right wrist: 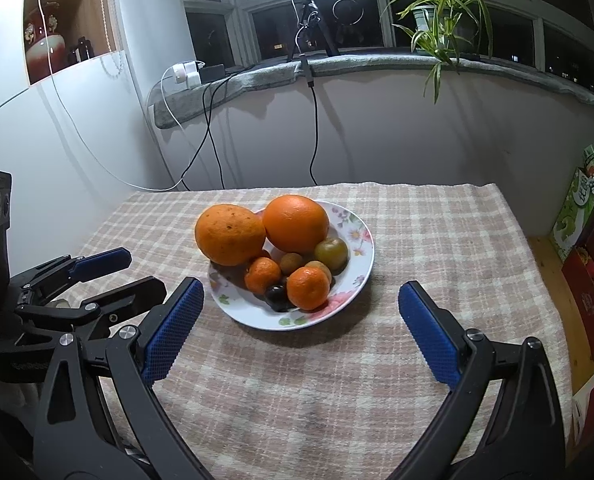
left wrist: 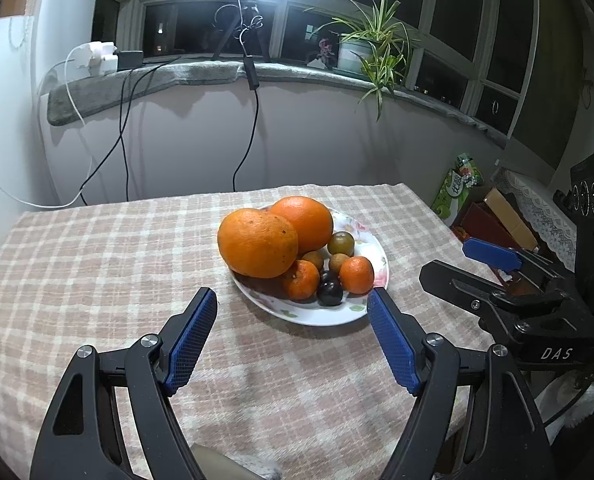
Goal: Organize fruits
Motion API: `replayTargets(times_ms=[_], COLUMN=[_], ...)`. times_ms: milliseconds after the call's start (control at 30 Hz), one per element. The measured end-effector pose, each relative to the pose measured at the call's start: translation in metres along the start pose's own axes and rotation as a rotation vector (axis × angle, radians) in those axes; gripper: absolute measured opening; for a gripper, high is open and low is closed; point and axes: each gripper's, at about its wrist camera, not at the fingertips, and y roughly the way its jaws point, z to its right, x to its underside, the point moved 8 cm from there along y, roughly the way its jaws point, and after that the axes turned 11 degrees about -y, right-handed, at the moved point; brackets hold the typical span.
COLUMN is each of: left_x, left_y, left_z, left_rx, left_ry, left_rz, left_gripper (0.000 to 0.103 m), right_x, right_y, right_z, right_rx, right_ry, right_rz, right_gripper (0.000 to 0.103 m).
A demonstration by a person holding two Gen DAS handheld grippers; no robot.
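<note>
A white floral plate (left wrist: 337, 316) (right wrist: 353, 236) sits mid-table on a checked cloth. It holds two large oranges (left wrist: 257, 242) (right wrist: 230, 234), two small tangerines (left wrist: 356, 275) (right wrist: 308, 288), a green plum (left wrist: 340, 243) (right wrist: 331, 254), brownish small fruits (right wrist: 291, 263) and a dark grape (left wrist: 329, 292) (right wrist: 276, 295). My left gripper (left wrist: 293, 300) is open and empty, just short of the plate's near rim. My right gripper (right wrist: 301, 292) is open and empty, with the plate's near edge between its fingertips. Each gripper shows in the other's view, the right (left wrist: 493, 260) and the left (right wrist: 105, 260).
The checked tablecloth (left wrist: 97, 264) (right wrist: 437, 232) covers the table. Behind it are a wall, dangling cables (right wrist: 209, 136), a sill with a ring light tripod (right wrist: 309, 20) and a potted plant (left wrist: 373, 48). Boxes (right wrist: 585, 280) stand off the table's right edge.
</note>
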Motion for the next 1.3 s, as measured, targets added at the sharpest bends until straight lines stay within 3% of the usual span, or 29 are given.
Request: replayTargets(times_ms=[1300], left_x=[-0.0034], left_y=[-0.0037], left_z=[-0.0030], left_rx=[-0.005], left_ry=[-0.003], left_rz=[0.014], left_gripper=[0.078], right_x=[0.0030], right_y=[0.0055], right_z=[-0.0012], right_rx=[0.003], right_ry=[0.010], right_rz=[-0.016], right_gripper=[0.100])
